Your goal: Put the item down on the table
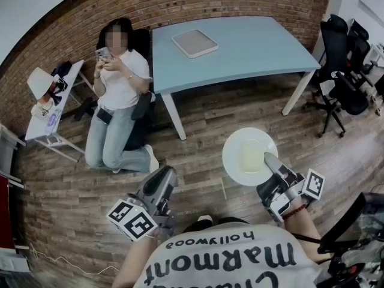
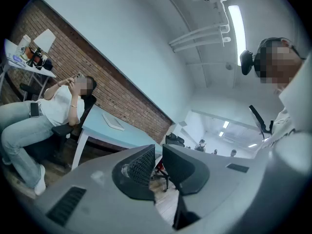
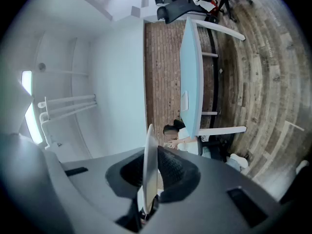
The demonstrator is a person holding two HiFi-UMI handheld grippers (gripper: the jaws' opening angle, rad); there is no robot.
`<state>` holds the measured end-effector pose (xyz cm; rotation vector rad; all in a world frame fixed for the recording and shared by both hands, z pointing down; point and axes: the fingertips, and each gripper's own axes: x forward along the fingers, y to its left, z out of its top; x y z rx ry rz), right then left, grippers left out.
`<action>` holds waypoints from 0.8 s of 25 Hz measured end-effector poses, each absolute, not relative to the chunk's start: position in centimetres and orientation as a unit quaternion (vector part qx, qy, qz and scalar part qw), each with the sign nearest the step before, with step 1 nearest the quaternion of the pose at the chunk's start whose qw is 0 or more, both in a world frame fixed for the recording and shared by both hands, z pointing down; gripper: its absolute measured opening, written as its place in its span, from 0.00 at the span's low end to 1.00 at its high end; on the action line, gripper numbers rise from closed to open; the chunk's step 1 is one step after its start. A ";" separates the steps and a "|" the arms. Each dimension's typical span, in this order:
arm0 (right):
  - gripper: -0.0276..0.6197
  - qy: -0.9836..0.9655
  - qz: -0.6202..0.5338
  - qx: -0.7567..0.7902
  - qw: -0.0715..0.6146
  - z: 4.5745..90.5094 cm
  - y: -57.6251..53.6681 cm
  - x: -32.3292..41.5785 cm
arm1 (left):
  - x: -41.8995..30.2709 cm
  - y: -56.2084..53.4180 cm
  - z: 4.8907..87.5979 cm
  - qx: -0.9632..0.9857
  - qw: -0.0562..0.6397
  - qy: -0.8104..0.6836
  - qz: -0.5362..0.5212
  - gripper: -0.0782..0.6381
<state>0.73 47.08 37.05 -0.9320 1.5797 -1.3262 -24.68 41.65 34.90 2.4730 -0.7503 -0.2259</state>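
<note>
Right gripper (image 1: pixel 268 158): jaws clamped on the rim of the white plate (image 1: pixel 245 155), which is held roughly flat above the floor. Blue table (image 1: pixel 252 53): well apart, straight ahead beyond the plate. Left gripper (image 1: pixel 167 174): jaws narrowly parted, empty, no nearer the table.

I wear a white T-shirt (image 1: pixel 222 258) with black lettering. My left gripper (image 1: pixel 167 173) and right gripper (image 1: pixel 268 159) are grey, each carrying a white cube (image 1: pixel 132 219) with black square markers. A red band (image 1: pixel 294 211) circles my right wrist.
</note>
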 end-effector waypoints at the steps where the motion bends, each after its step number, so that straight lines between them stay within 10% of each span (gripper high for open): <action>1: 0.10 0.634 -0.529 -0.371 0.425 37.0 46.9 0.8 | -24.6 41.4 34.9 0.918 0.270 -0.277 -0.084 0.18; 20: 0.10 0.627 -0.517 -0.348 0.468 36.2 42.1 -0.7 | -26.2 37.5 33.8 0.935 0.239 -0.247 -0.091 0.18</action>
